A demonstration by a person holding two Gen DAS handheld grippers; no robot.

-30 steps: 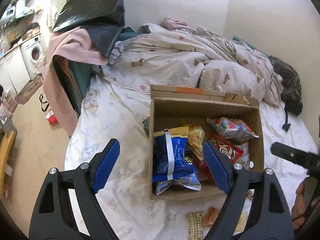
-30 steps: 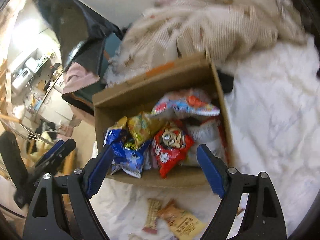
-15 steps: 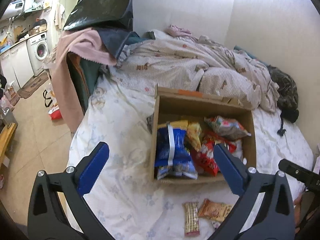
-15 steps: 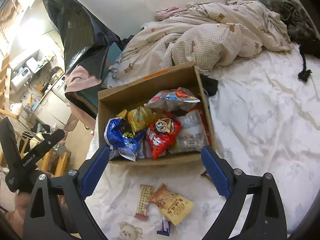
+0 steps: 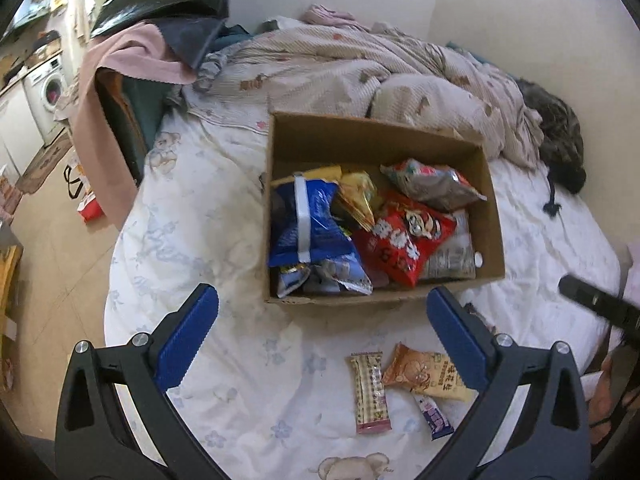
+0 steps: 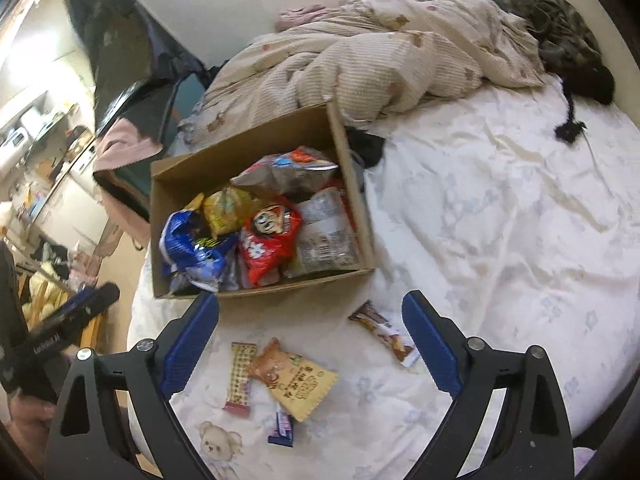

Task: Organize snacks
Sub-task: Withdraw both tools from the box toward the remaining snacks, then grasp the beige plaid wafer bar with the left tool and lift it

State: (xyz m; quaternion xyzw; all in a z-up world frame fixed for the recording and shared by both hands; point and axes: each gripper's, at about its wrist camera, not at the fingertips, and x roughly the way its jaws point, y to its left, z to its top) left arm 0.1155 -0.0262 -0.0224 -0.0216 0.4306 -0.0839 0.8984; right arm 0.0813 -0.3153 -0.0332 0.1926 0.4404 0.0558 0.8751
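A cardboard box [image 5: 384,300] [image 6: 264,290] sits on the bed, filled with snack bags: a blue bag [image 5: 312,224] [image 6: 192,248], a red bag [image 5: 404,240] [image 6: 268,244], a yellow bag [image 5: 356,196] and others. On the sheet in front of the box lie a wafer bar [image 5: 370,392] [image 6: 240,376], an orange snack packet [image 5: 424,372] [image 6: 292,380], a small purple bar [image 5: 434,416] [image 6: 282,424] and another bar [image 6: 384,332]. My left gripper [image 5: 322,344] is open and empty above these. My right gripper [image 6: 312,340] is open and empty over the loose snacks.
A crumpled beige duvet [image 5: 360,68] [image 6: 380,52] lies behind the box. Dark clothing [image 6: 568,40] lies at the far right. Draped clothes [image 5: 132,64] hang at the bed's left edge, with floor and a washing machine [image 5: 48,88] beyond.
Both grippers have pulled back and risen from the box; more of the bed and the loose snacks in front of the box now show. Both stay open.
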